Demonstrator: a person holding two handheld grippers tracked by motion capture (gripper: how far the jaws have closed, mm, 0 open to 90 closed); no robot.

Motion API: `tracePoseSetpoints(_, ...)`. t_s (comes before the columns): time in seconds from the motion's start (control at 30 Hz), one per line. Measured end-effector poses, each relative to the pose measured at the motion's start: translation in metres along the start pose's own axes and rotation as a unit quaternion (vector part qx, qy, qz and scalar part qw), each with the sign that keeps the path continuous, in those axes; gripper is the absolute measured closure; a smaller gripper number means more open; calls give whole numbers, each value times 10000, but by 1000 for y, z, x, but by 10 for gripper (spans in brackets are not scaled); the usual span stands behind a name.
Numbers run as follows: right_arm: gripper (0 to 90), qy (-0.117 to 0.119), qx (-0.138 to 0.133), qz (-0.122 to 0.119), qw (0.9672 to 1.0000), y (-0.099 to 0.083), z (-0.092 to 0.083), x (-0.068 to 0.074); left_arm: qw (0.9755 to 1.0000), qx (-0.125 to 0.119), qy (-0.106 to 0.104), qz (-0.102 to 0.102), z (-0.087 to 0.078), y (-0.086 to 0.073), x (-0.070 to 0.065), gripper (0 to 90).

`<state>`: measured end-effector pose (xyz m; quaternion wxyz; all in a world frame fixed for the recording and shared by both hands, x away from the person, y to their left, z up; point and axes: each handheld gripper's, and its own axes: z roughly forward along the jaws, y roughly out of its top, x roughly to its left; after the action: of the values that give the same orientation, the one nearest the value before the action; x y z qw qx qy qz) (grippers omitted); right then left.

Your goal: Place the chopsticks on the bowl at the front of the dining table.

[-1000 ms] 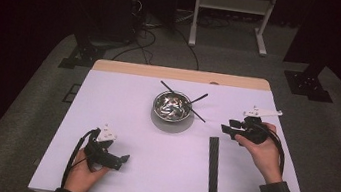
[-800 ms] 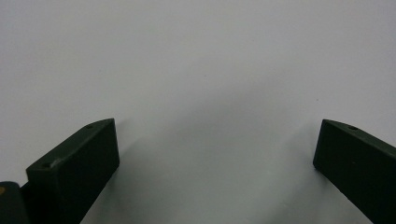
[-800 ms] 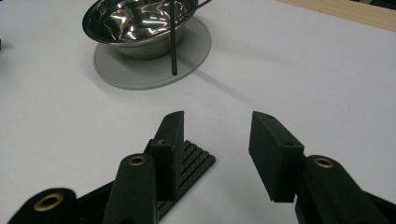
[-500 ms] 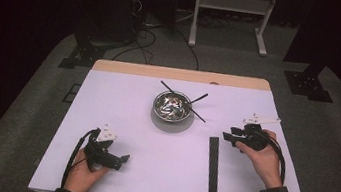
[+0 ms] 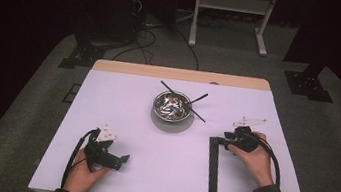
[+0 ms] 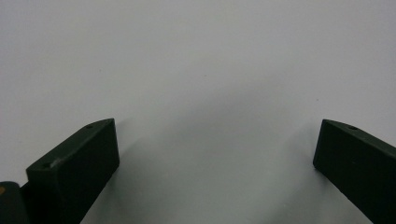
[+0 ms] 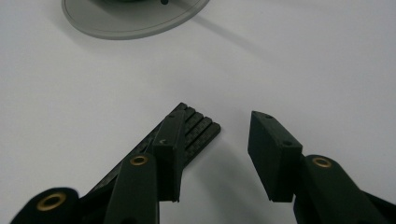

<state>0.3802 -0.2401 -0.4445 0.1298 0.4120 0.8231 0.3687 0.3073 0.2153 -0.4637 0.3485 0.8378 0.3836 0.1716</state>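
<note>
A long black ribbed strip [image 5: 212,175] lies flat on the white table [image 5: 127,105], running from the right-middle to the near edge. My right gripper [image 5: 219,142] hovers low over the strip's far end, jaws open. In the right gripper view the strip's end [image 7: 201,130] lies under and just beyond the left jaw, and nothing is pinched in the right gripper [image 7: 215,156]. My left gripper [image 5: 122,160] rests near the front left. Its jaws stand wide apart over bare table in the left gripper view [image 6: 215,154].
A metal bowl [image 5: 172,105] with small shiny pieces inside stands on a grey round disc [image 5: 170,124] at the table's centre back. Thin black sticks [image 5: 199,100] cross behind and beside the bowl. The disc's rim [image 7: 133,29] shows ahead of the right gripper.
The right hand has sunk and drawn nearer, bringing its gripper down onto the far end of the black strip. The left hand has stayed where it was.
</note>
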Motion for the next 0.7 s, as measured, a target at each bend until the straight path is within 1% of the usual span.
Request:
tracePoseSetpoints(0.3,554,-4,80,-43,10000,-1,5,1,10000,1,3,-3,0,0,0,0)
tracePoseSetpoints(0.7,554,-33,149,-44,9999,-2,7,2,10000,0,3,-3,0,0,0,0)
